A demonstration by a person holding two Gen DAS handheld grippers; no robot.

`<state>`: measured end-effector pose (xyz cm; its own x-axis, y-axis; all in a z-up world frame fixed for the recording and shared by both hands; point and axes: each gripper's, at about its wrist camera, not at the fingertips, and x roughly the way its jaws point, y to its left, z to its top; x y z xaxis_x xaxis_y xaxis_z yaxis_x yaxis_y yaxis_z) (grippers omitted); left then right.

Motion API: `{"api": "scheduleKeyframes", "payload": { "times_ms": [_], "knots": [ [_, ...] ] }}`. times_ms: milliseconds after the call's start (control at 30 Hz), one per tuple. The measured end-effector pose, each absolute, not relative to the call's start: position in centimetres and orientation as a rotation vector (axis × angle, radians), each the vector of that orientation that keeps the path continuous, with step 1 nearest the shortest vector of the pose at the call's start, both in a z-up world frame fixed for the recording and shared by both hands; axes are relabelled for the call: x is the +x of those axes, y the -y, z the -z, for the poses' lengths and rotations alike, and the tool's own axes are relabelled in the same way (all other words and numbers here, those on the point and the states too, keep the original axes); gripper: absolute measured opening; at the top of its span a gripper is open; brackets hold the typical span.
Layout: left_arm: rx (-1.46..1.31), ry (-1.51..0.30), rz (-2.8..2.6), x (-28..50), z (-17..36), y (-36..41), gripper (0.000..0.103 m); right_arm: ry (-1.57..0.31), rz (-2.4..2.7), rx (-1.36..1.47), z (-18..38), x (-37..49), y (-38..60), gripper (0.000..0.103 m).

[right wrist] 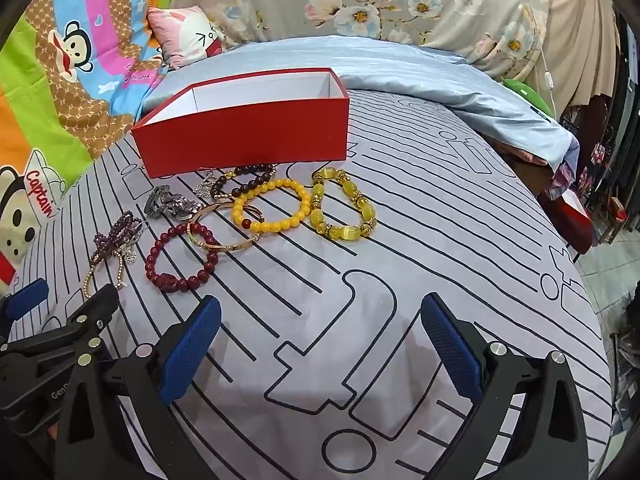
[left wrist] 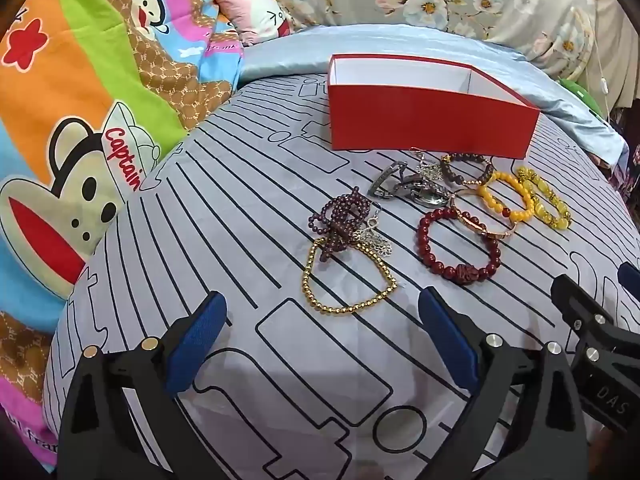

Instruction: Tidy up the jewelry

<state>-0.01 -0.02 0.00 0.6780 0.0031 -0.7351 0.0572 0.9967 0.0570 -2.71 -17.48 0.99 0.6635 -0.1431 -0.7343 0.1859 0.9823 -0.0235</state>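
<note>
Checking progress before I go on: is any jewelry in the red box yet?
No: the part of the red box interior that shows is bare white, and the bracelets lie on the bedsheet in front of it.

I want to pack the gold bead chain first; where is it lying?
In the left wrist view the gold bead chain lies on the striped bedsheet, nearest the camera, partly under the purple bead strand and left of the dark red bead bracelet.

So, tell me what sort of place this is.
Most likely a bedroom, with the work done on a bed: a grey line-printed bedsheet serves as the surface, a cartoon quilt and a small pink pillow lie behind, and a floral cover sits beyond.
</note>
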Motion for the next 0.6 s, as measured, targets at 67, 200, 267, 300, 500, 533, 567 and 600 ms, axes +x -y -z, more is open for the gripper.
{"api": "scheduleKeyframes", "payload": {
  "times_ms": [67,200,267,300,500,533,567,600],
  "knots": [
    [0.072,-0.823,0.033,-0.05,-0.05,-0.12,0.092,-0.825,0.187,0.057,-0.98,-2.7,17.48,0.096],
    [0.071,-0.834,0.026,0.27,-0.2,-0.29,0.092,-0.825,0.189,0.054,-0.97,-2.67,17.45,0.096],
    [0.076,-0.834,0.024,0.23,-0.19,-0.06,0.092,-0.824,0.189,0.055,-0.97,-2.69,17.48,0.096],
    [0.08,-0.823,0.018,-0.12,-0.15,0.19,0.092,-0.823,0.19,0.055,-0.98,-2.72,17.5,0.096],
    [0.079,-0.828,0.029,-0.04,-0.06,-0.11,0.092,-0.823,0.202,0.058,-0.92,-2.75,17.66,0.096],
    [0.083,-0.826,0.032,-0.09,-0.06,-0.04,0.092,-0.821,0.205,0.062,-0.93,-2.79,17.8,0.096],
    [0.087,-0.822,0.034,-0.14,-0.11,-0.04,0.092,-0.822,0.204,0.066,-0.93,-2.82,17.88,0.096],
    [0.091,-0.821,0.031,-0.13,-0.14,0.08,0.092,-0.824,0.201,0.067,-0.86,-2.96,17.91,0.096]
  ]
}}
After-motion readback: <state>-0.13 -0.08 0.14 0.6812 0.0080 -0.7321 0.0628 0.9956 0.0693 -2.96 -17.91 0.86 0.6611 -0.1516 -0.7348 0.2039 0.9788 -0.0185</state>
